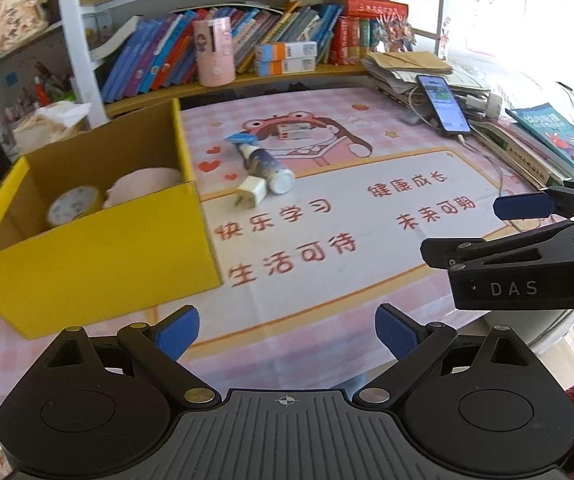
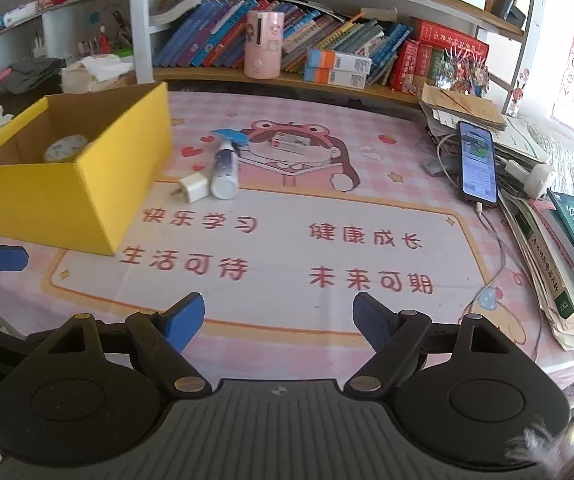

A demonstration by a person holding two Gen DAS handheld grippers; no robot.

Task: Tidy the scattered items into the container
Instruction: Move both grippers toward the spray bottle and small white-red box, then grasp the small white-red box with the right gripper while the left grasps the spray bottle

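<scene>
A yellow cardboard box [image 1: 99, 248] [image 2: 67, 196] stands at the left of the pink desk mat, holding a tape roll [image 1: 72, 206] [image 2: 66, 148] and a pink soft item [image 1: 143, 186]. Beside it lie a white plug adapter [image 1: 252, 192] [image 2: 193, 187], a spray bottle [image 1: 265, 162] [image 2: 225, 168] with a blue nozzle, and further back a small red-and-white box [image 1: 294, 132] [image 2: 290, 144]. My left gripper [image 1: 287, 334] hovers open and empty over the mat's near edge. My right gripper [image 2: 279, 320] is open and empty too; it also shows at the right of the left wrist view [image 1: 483, 226].
A bookshelf with books and a pink cylinder [image 1: 214, 51] [image 2: 263, 44] runs along the back. A lit phone [image 1: 443, 104] [image 2: 478, 162] on a cable leans against stacked papers at the right, with books [image 2: 563, 252] piled by the right edge. Clutter lies left of the box.
</scene>
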